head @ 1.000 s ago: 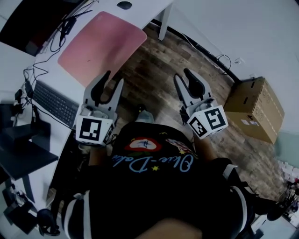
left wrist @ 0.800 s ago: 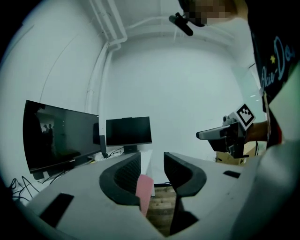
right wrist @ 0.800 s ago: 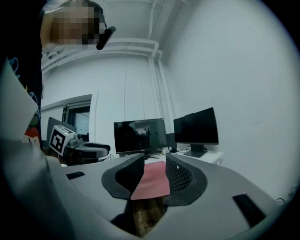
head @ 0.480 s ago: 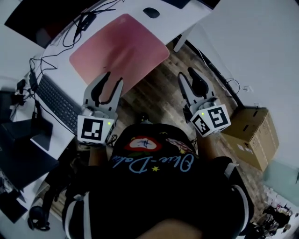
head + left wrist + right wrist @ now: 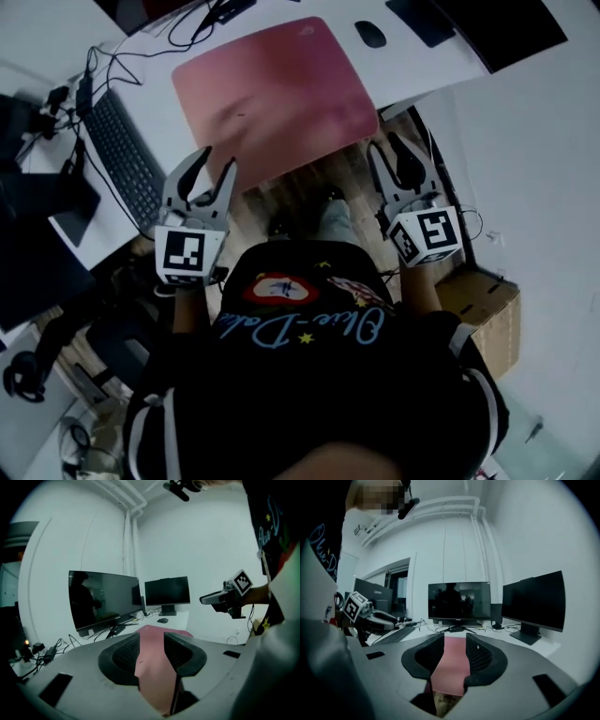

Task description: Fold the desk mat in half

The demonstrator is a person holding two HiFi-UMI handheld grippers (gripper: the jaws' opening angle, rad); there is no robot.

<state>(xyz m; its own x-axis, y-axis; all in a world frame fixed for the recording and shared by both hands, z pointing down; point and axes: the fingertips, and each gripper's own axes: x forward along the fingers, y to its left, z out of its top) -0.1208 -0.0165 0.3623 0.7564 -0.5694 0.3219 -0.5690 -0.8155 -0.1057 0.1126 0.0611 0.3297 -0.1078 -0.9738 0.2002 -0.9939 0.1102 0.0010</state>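
Note:
A pink desk mat point(image 5: 272, 98) lies flat on the white desk point(image 5: 412, 70), its near edge along the desk's front edge. My left gripper point(image 5: 217, 159) hovers at the mat's near left corner, jaws open and empty. Just off the near right corner, my right gripper point(image 5: 394, 150) is held at the desk's front edge, also open with nothing in it. In the left gripper view the mat point(image 5: 152, 667) shows through the gap of the left gripper point(image 5: 152, 641). The right gripper view shows the mat point(image 5: 452, 663) ahead between the jaws of the right gripper point(image 5: 454, 644).
A black keyboard point(image 5: 127, 159) lies left of the mat with cables point(image 5: 89, 75) behind it. A dark mouse point(image 5: 372, 35) sits past the mat's far right corner. Monitors point(image 5: 459, 601) stand along the back. A cardboard box point(image 5: 483, 300) sits on the wooden floor at the right.
The desk and mat have swung from the upper left to straight ahead in the head view. Both grippers now sit at the mat's near edge, still open.

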